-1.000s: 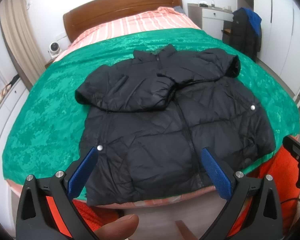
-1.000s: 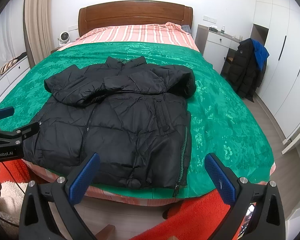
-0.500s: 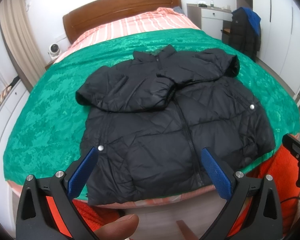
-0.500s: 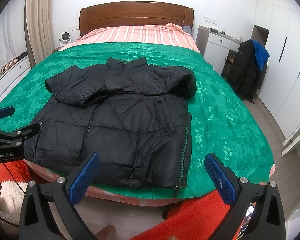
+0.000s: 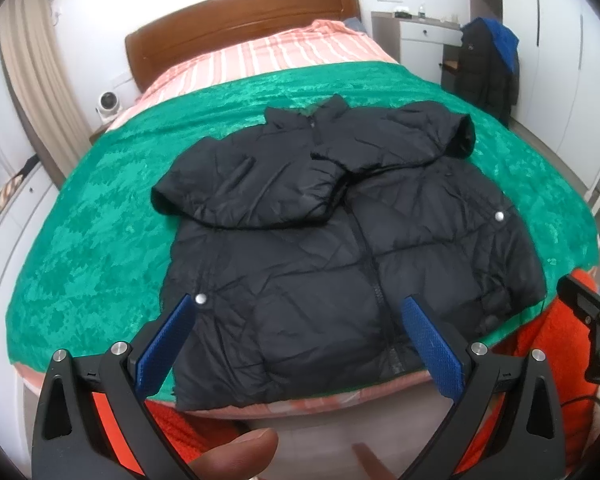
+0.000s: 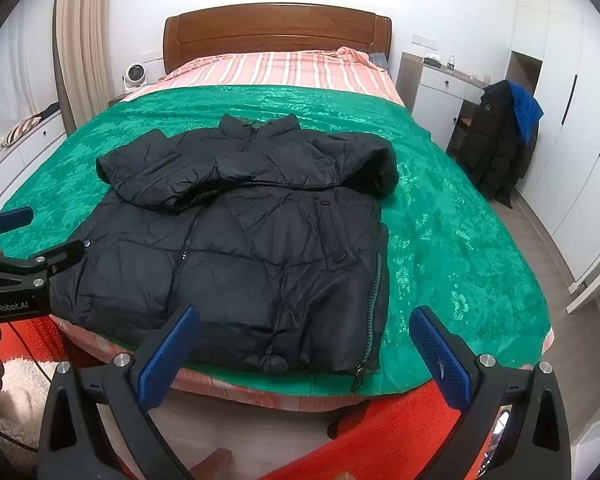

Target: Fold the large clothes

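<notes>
**Fingers spread above the bed's foot**

Both pairs of blue fingers [image 5: 164, 344] [image 6: 440, 360] stand wide apart, holding nothing, as I hover my left gripper [image 5: 296, 340] and right gripper [image 6: 304, 348] before the bed [image 6: 440, 216]. My black jacket [image 6: 240, 248] lies zipped, sleeves folded across its chest, near the foot edge.
</notes>
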`<control>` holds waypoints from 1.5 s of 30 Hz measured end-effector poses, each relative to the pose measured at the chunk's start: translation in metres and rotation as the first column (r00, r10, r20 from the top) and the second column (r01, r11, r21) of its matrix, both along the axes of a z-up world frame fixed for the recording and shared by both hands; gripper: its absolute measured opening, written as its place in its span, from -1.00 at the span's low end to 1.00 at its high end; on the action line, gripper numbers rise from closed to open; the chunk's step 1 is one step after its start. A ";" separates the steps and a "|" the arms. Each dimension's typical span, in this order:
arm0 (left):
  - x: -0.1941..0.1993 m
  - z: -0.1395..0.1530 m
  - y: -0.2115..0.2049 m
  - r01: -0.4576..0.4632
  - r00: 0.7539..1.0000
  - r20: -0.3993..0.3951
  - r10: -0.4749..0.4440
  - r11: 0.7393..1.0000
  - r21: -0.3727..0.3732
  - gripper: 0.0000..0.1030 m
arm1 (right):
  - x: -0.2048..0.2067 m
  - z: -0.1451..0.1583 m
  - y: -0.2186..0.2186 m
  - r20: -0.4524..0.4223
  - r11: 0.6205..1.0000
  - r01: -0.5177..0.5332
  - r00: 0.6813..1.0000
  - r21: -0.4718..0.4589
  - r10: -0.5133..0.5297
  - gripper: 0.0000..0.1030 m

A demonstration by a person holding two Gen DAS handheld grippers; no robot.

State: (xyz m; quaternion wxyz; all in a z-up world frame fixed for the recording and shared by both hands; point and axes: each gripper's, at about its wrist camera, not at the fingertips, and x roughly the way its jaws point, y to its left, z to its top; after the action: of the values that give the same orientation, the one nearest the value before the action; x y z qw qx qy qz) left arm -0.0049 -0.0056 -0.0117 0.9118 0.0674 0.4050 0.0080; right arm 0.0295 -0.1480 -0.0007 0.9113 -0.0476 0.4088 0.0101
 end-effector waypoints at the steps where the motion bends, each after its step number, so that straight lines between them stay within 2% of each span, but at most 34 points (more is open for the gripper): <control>1: 0.000 0.000 -0.001 0.002 1.000 0.000 -0.002 1.000 0.001 0.99 | 0.000 0.000 0.000 0.000 1.000 -0.001 1.000 0.001 0.001 1.00; 31: 0.000 -0.003 -0.004 0.014 1.000 -0.008 -0.014 1.000 0.005 0.99 | -0.001 -0.005 0.004 -0.007 1.000 -0.018 1.000 0.003 0.018 1.00; 37: 0.016 -0.005 0.009 -0.001 1.000 0.008 0.000 1.000 0.023 0.99 | -0.001 -0.006 0.005 -0.018 1.000 -0.025 1.000 -0.001 0.025 1.00; 41: 0.067 -0.005 0.015 0.103 0.993 0.047 -0.108 0.989 0.101 0.99 | -0.001 -0.007 0.007 -0.014 0.999 -0.033 0.999 -0.006 0.033 1.00; 43: 0.101 -0.015 0.009 0.211 0.977 -0.024 -0.210 0.974 0.083 0.99 | -0.002 -0.007 0.007 -0.014 0.999 -0.032 0.999 -0.006 0.032 1.00; 44: 0.130 -0.030 0.002 0.291 0.953 -0.102 -0.285 0.955 0.054 0.99 | -0.002 -0.007 0.007 -0.012 0.999 -0.031 0.999 -0.006 0.031 1.00; 45: 0.146 -0.041 -0.002 0.319 0.940 -0.137 -0.311 0.947 0.044 0.99 | -0.002 -0.007 0.007 -0.010 1.000 -0.030 0.999 -0.008 0.030 1.00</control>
State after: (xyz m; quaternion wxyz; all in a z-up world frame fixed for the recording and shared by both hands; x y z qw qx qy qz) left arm 0.1408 -0.0074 -0.0528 0.8706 0.1614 0.4464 -0.1292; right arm 0.0271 -0.1406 -0.0074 0.9088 -0.0574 0.4125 0.0226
